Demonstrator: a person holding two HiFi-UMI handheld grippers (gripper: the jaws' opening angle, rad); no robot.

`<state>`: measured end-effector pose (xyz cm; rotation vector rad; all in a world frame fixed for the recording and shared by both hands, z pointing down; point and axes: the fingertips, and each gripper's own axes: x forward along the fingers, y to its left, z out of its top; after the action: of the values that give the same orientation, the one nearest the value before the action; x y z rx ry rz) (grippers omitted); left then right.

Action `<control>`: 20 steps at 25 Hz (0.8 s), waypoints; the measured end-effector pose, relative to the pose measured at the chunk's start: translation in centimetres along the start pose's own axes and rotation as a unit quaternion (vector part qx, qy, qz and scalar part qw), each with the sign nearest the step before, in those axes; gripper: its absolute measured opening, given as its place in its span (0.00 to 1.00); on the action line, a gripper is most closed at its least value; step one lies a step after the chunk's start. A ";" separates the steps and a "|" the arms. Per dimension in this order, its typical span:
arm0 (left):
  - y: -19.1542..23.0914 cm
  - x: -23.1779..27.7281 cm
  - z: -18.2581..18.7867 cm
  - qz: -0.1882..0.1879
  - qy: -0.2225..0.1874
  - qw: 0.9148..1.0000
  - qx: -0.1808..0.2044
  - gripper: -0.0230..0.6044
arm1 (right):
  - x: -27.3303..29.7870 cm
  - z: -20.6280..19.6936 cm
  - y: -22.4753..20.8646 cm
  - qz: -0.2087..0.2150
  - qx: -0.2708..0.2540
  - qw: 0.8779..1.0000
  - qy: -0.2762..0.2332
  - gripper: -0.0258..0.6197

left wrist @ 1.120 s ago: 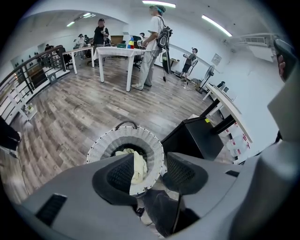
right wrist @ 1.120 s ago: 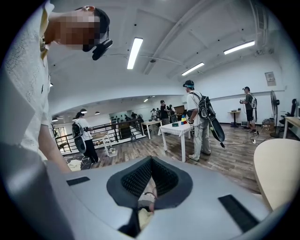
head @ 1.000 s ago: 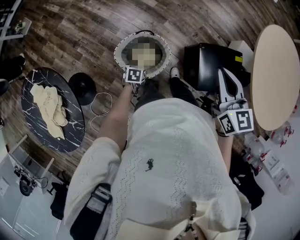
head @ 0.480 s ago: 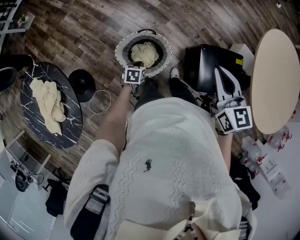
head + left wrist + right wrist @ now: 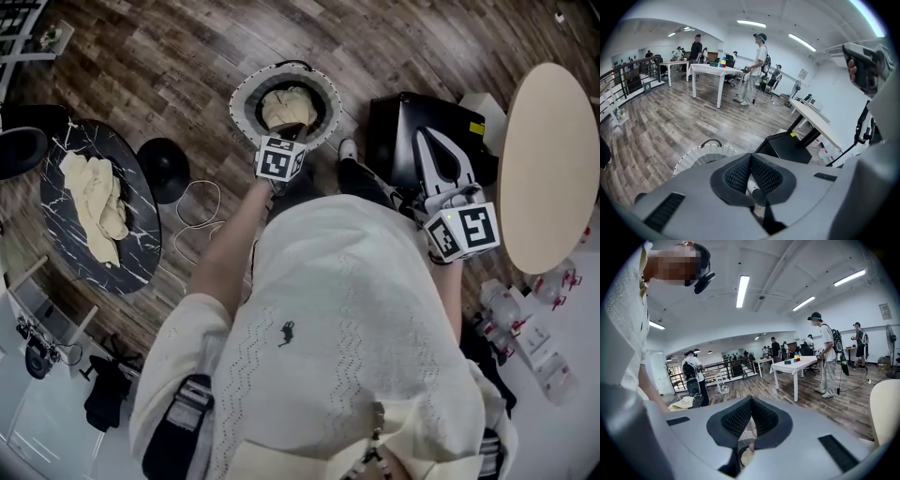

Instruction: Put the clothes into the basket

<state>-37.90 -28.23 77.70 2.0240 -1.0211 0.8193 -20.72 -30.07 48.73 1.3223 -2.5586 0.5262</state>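
A round white woven basket (image 5: pixel 242 94) stands on the wood floor in front of me, with a cream garment (image 5: pixel 286 101) lying inside it. My left gripper (image 5: pixel 287 133) hangs over the basket's near rim, shut with nothing between its jaws. In the left gripper view the closed jaws (image 5: pixel 751 157) sit above the basket's rim (image 5: pixel 701 152). More cream clothes (image 5: pixel 94 202) lie on a black marble table (image 5: pixel 141 244) at the left. My right gripper (image 5: pixel 427 136) is held to the right over a black case, shut and empty (image 5: pixel 751 400). The clothes (image 5: pixel 684 402) show at the left of the right gripper view.
A black case (image 5: pixel 403 141) stands right of the basket, and a round beige table (image 5: pixel 548 159) beyond it. A black round base (image 5: pixel 164 169) and a looped cable (image 5: pixel 197 211) lie between basket and marble table. Bottles (image 5: pixel 511 300) are at the right. People stand farther off (image 5: pixel 757 70).
The left gripper has lifted up and back from inside the basket toward me, leaving the cream garment in it. The right gripper has hardly moved.
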 end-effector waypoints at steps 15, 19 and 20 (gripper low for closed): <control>-7.3 -8.8 9.3 -0.013 -0.182 0.983 0.037 0.07 | 0.3 -0.2 0.5 0.047 -0.014 0.999 0.015 0.05; -8.8 -11.3 12.0 -0.011 -0.230 0.973 0.017 0.07 | 0.3 -0.2 0.3 0.059 -0.014 0.998 0.016 0.05; -9.0 -11.9 12.7 -0.010 -0.242 0.970 0.010 0.07 | 0.3 -0.2 0.4 0.065 -0.015 0.998 0.016 0.05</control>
<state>-33.30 -29.96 58.67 2.3056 -1.2541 0.3231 -21.24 -30.03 48.94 1.1352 -2.6286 0.5260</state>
